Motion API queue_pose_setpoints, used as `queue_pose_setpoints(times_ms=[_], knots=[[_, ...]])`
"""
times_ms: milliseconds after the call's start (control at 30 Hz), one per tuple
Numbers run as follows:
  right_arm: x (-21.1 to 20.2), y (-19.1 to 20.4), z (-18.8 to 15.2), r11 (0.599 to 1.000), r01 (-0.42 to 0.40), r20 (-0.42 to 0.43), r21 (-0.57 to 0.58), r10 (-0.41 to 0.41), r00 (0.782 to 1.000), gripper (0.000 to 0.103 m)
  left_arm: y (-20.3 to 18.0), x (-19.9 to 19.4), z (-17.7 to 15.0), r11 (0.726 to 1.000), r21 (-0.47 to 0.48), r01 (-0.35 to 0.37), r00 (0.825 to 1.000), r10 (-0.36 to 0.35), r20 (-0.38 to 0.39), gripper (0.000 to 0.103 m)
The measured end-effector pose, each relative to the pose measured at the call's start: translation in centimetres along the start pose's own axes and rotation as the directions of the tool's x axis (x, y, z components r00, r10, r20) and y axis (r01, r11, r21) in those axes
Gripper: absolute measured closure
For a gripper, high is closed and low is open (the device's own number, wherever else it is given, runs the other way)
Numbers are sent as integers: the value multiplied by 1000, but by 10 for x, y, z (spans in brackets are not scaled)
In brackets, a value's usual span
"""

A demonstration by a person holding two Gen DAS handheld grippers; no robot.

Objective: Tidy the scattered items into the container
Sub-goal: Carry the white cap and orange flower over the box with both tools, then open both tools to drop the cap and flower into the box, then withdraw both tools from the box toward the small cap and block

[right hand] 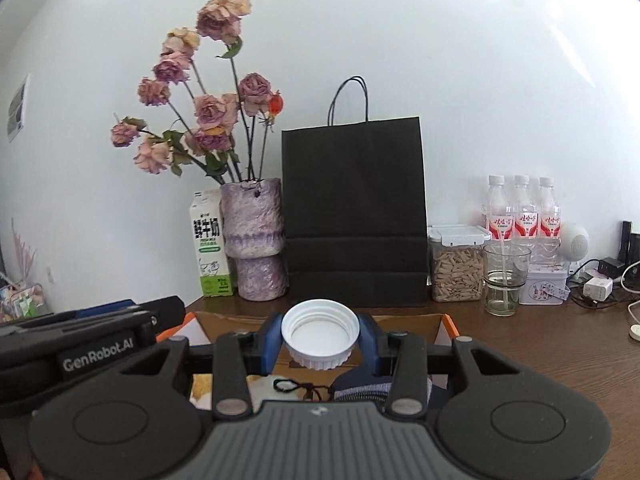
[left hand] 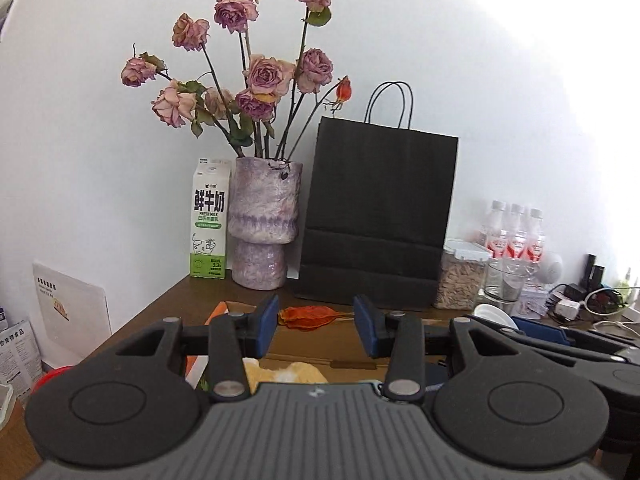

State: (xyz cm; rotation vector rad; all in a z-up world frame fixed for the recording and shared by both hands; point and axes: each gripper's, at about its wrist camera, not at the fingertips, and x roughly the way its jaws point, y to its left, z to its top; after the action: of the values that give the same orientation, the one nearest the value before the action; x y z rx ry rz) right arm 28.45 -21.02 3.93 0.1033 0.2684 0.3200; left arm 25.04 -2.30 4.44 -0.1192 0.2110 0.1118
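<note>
Jaws of right gripper [right hand: 320,340] clamp white cap [right hand: 320,334]; left gripper [left hand: 316,326] jaws apart, empty.

Home setting, wooden table [right hand: 560,360] against white wall, vase of dried roses [left hand: 264,224], milk carton [left hand: 210,220], water bottles [right hand: 522,208]

Left gripper [left hand: 316,326] parted (empty), right gripper [right hand: 320,340] clamped, both near level
</note>
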Motion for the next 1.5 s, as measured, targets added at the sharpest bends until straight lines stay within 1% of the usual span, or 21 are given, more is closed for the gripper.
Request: queue_pose_setpoints(times_ms=[33, 67, 100, 167, 267, 533, 767, 867, 933, 967, 1000, 1033, 1067, 1100, 1133, 1167, 1200, 1267, 1367, 1500], knots=[[8, -4, -6, 1000, -4, -5, 24, 4, 1000, 64, 3, 8, -5, 1000, -9, 2, 1000, -2, -3, 61], [14, -6, -11, 1000, -8, -30, 16, 9, 1000, 64, 5, 13, -11, 1000, 2, 2, 1000, -2, -17, 61], [19, -6, -16, 1000, -8, -48, -1, 7, 999, 64, 6, 16, -15, 1000, 28, -3, 1000, 4, -28, 61], [25, -8, -24, 1000, 13, -60, -12, -14, 998, 64, 8, 17, -21, 998, 61, -28, 999, 29, -19, 61], [28, -8, -29, 1000, 22, -83, -6, -23, 996, 64, 10, 16, -22, 999, 45, -19, 1000, 20, -23, 61], [20, -1, -37, 998, 44, -82, -49, -48, 995, 64, -2, 10, -32, 994, 106, -22, 1000, 24, -13, 61], [19, -2, -37, 998, 52, -79, -46, -55, 995, 64, -3, 15, -36, 994, 108, -22, 999, 27, -42, 61], [19, -2, -37, 998, 50, -82, -47, -54, 995, 63, -2, 14, -37, 994, 107, -22, 999, 27, -44, 61], [17, -2, -37, 998, 50, -80, -47, -53, 995, 63, -1, 13, -38, 994, 102, -34, 999, 38, -35, 61], [16, -2, -37, 998, 49, -79, -47, -52, 995, 58, -1, 12, -37, 994, 99, -44, 999, 47, -27, 60], [14, -2, -36, 998, 50, -76, -45, -53, 996, 50, 0, 11, -36, 994, 95, -54, 998, 55, -17, 59], [12, -2, -35, 998, 54, -68, -44, -57, 996, 32, 1, 8, -36, 994, 87, -61, 998, 61, -3, 53], [8, -1, -34, 996, 76, -48, -47, -79, 996, 18, 3, 6, -35, 994, 74, -84, 996, 83, 16, 38], [5, 0, -32, 994, 100, -26, -53, -101, 995, 13, 4, 4, -34, 991, 63, -115, 993, 113, 31, 26], [2, 0, -31, 993, 109, -10, -53, -110, 994, 11, 6, 3, -32, 985, 50, -163, 986, 160, 53, 3], [-1, -2, -28, 993, 112, 4, -43, -112, 994, 4, 9, 0, -31, 981, 32, -193, 979, 190, 79, 0], [-3, -3, -27, 994, 102, 14, -35, -101, 995, 0, 12, -2, -30, 982, 14, -190, 977, 188, 100, 0], [-6, -2, -26, 996, 86, 20, -37, -86, 996, 0, 16, -5, -29, 985, -17, -174, 978, 175, 113, 0], [-8, 4, -27, 993, 94, 26, -71, -92, 995, 0, 14, -7, -29, 982, -3, -187, 975, 186, 118, 0], [-10, 5, -27, 993, 92, 19, -73, -91, 996, 0, 14, -5, -29, 982, 2, -187, 977, 186, 104, 0]])
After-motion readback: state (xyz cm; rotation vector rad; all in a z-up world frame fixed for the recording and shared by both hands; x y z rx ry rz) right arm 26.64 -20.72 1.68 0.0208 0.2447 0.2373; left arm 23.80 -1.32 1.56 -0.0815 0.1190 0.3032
